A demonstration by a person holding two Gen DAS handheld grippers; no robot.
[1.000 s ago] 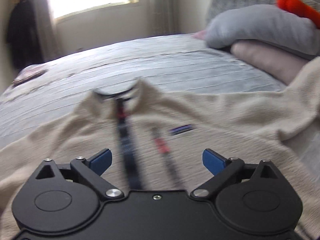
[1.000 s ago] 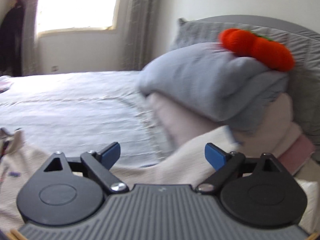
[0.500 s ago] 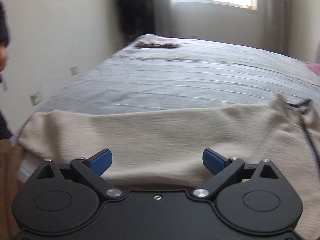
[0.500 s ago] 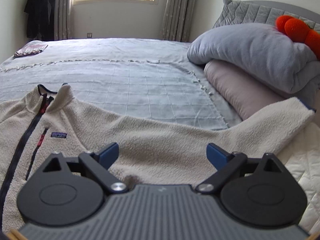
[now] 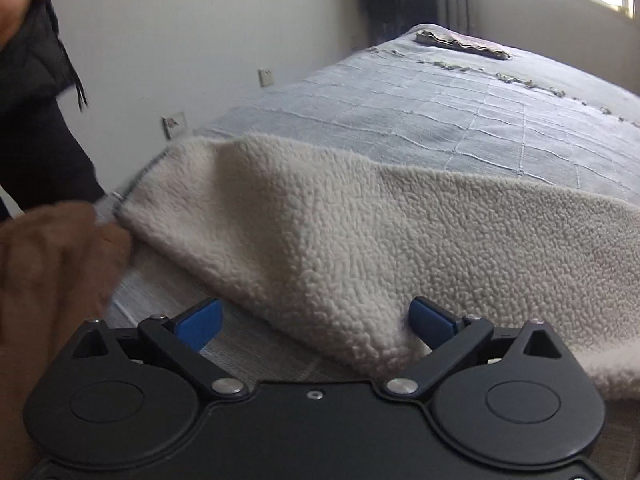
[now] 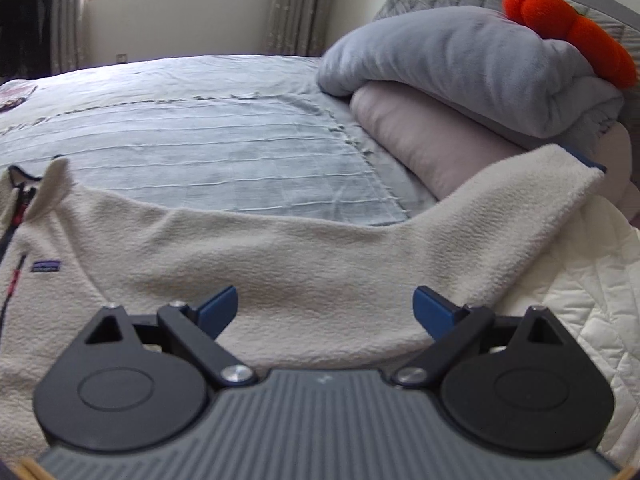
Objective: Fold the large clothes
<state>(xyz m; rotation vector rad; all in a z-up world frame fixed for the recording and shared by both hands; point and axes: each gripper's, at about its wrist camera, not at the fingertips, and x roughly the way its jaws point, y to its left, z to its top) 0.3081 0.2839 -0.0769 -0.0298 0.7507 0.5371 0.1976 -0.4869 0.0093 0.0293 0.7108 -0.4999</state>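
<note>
Your left gripper (image 5: 316, 322) had its jaws spread wide, gripping nothing, the cream fleece jacket's (image 5: 360, 232) sleeve edge lying between them on the bed (image 5: 440, 100). Your right gripper (image 6: 326, 308) was equally wide and empty, just above the other sleeve.

A bed (image 6: 208, 136) covered by a grey-blue quilted bedspread (image 5: 440, 108) carries everything. A cream fleece jacket (image 6: 280, 272) lies spread along its near edge, front up, collar toward the middle, one sleeve (image 5: 304, 216) reaching the foot-side corner and the other sleeve (image 6: 532, 196) running up onto the bedding at the head end. There a grey folded blanket (image 6: 460, 64) rests on a pinkish pillow (image 6: 420, 136). A white quilted cover (image 6: 592, 264) lies at the near head corner. A small flat item (image 5: 460, 42) sits near the far foot corner.
</note>
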